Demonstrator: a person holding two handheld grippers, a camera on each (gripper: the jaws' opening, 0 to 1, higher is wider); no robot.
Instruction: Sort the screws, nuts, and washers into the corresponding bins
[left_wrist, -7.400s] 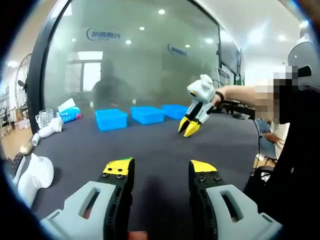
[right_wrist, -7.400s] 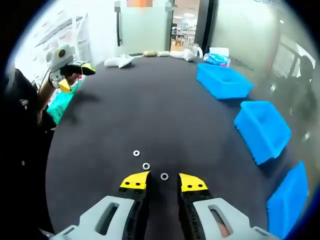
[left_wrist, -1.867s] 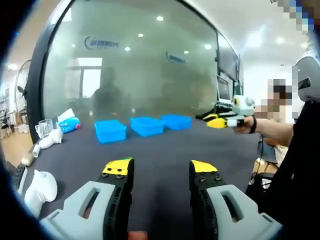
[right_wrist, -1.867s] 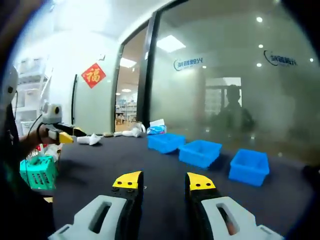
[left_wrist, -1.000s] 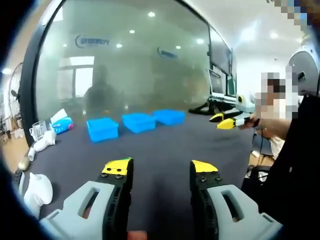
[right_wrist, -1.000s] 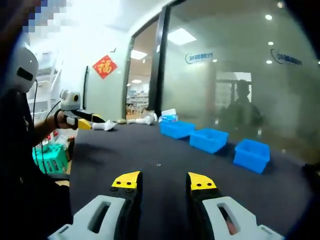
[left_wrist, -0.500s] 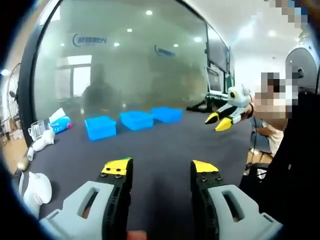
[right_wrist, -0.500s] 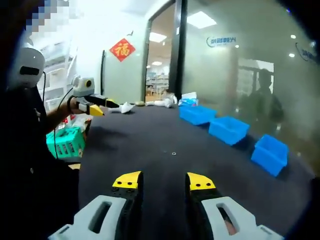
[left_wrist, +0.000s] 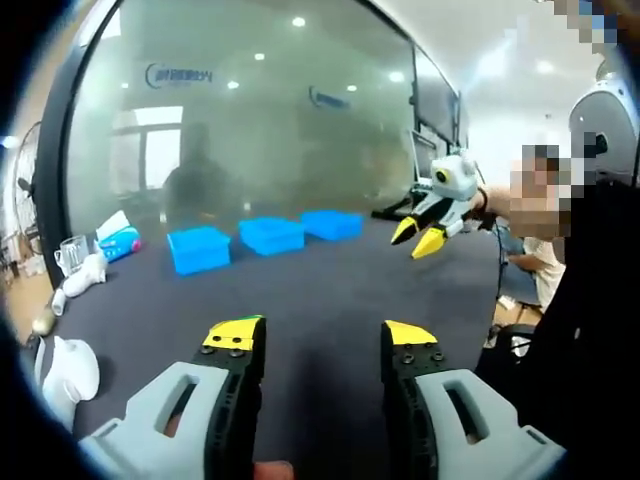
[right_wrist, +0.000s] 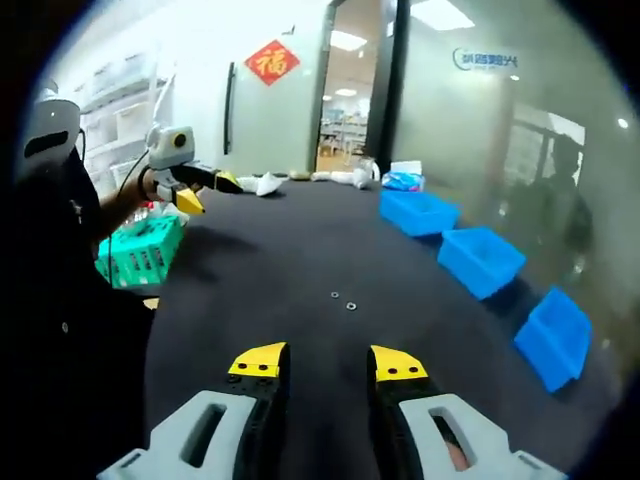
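Washers (right_wrist: 342, 301) are left loose mid-table, well apart from both tools | right gripper (right_wrist: 323, 362) is aimed at them, jaws apart, nothing held | left gripper (left_wrist: 323, 337) is held spread, idle | blue bins (right_wrist: 482, 260) are lined along the far-right edge for drop-off

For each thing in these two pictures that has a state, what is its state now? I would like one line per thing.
Left gripper: open, nothing between its fingers, held above the table.
Right gripper: open, nothing between its fingers, pointed toward the washers.
Washers: lying loose on the dark table, not yet sorted.
Three blue bins: upright in a row along the table's far edge; contents cannot be seen.
Green basket: upright beside the table.
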